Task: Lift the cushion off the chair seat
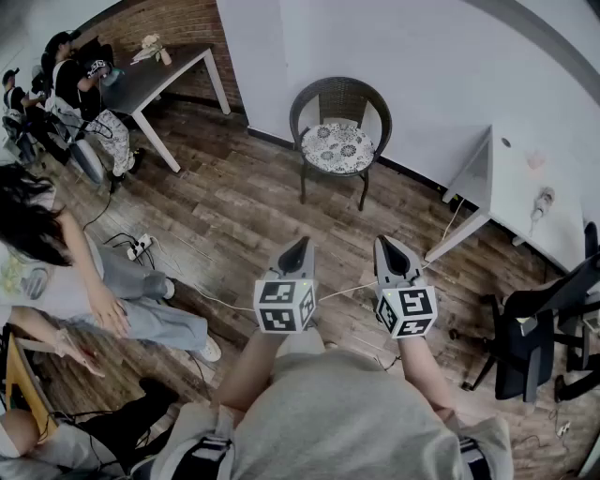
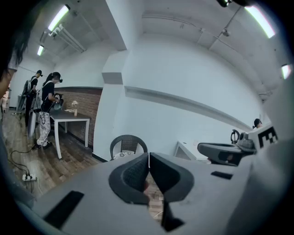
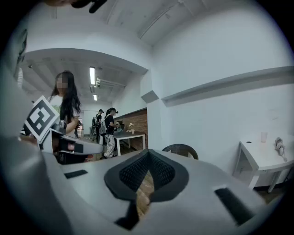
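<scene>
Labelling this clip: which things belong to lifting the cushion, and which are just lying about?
Job: cushion, chair, left gripper, right gripper.
Lying about: grey table, white desk, office chair, power strip.

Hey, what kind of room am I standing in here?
Most likely an office or shared workroom: a white desk stands against the wall, a black swivel chair is near it, and people stand at another table by a brick wall. There is also a wicker chair with a floral cushion.
</scene>
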Action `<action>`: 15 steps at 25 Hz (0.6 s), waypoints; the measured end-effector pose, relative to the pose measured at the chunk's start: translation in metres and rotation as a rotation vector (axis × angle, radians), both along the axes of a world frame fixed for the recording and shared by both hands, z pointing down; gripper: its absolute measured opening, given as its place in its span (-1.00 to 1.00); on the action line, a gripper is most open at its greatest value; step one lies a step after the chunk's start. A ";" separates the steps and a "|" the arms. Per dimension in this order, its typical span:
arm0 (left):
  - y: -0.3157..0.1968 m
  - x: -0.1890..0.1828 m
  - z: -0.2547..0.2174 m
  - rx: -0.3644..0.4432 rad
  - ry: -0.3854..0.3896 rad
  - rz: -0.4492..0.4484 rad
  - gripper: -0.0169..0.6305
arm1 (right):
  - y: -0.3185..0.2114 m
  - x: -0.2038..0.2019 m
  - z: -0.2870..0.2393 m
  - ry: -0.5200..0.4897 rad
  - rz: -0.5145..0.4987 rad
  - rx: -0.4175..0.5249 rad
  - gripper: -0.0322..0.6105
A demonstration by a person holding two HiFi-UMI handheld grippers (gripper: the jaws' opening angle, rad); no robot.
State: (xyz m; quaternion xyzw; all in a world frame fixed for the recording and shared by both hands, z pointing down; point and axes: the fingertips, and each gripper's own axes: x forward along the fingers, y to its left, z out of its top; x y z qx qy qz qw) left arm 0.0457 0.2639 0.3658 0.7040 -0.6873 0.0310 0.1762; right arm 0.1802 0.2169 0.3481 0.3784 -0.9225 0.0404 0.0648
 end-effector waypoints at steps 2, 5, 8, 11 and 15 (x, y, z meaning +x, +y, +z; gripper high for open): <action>0.002 0.001 -0.002 0.003 -0.002 -0.004 -0.92 | 0.000 0.004 -0.002 0.001 0.008 0.001 -0.92; 0.008 0.005 -0.003 0.003 0.000 -0.003 -0.92 | 0.005 0.012 -0.005 -0.006 0.020 -0.001 -0.92; 0.020 0.011 -0.004 0.007 0.002 -0.008 -0.92 | 0.017 0.015 -0.006 -0.006 0.008 0.000 -0.92; 0.027 0.016 -0.006 0.018 -0.004 -0.015 -0.92 | 0.025 0.015 -0.008 -0.005 -0.014 0.008 -0.92; 0.027 0.022 -0.007 0.032 -0.001 -0.023 -0.92 | 0.027 0.014 -0.006 -0.002 -0.036 0.013 -0.92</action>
